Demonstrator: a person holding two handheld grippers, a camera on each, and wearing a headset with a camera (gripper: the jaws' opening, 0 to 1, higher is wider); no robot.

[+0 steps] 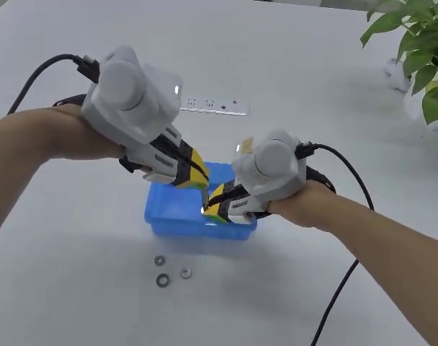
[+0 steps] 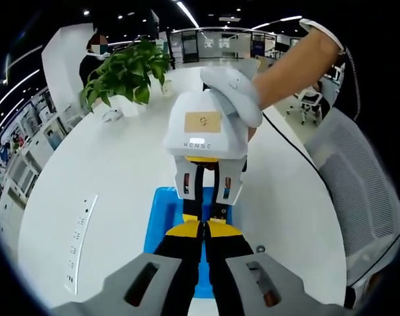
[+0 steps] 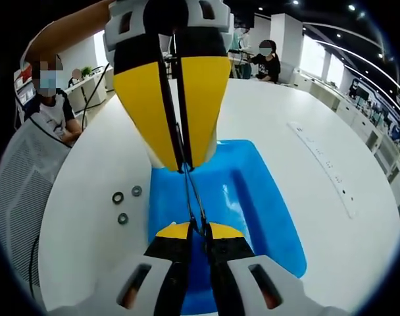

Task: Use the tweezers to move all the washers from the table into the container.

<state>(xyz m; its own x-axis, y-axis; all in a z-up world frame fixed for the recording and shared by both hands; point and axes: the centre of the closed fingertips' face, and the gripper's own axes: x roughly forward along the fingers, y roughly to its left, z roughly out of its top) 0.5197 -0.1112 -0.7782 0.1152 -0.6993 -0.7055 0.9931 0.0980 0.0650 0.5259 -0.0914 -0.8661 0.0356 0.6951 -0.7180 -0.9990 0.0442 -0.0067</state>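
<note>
The left gripper (image 1: 198, 178) and right gripper (image 1: 211, 208) meet over the blue container (image 1: 161, 218), both sets of fingers (image 3: 203, 99) pinched shut on the tweezers (image 3: 191, 191), probably to reseat them. Three washers (image 1: 162, 280) wait on the table (image 1: 68, 288) just beside it.
</note>
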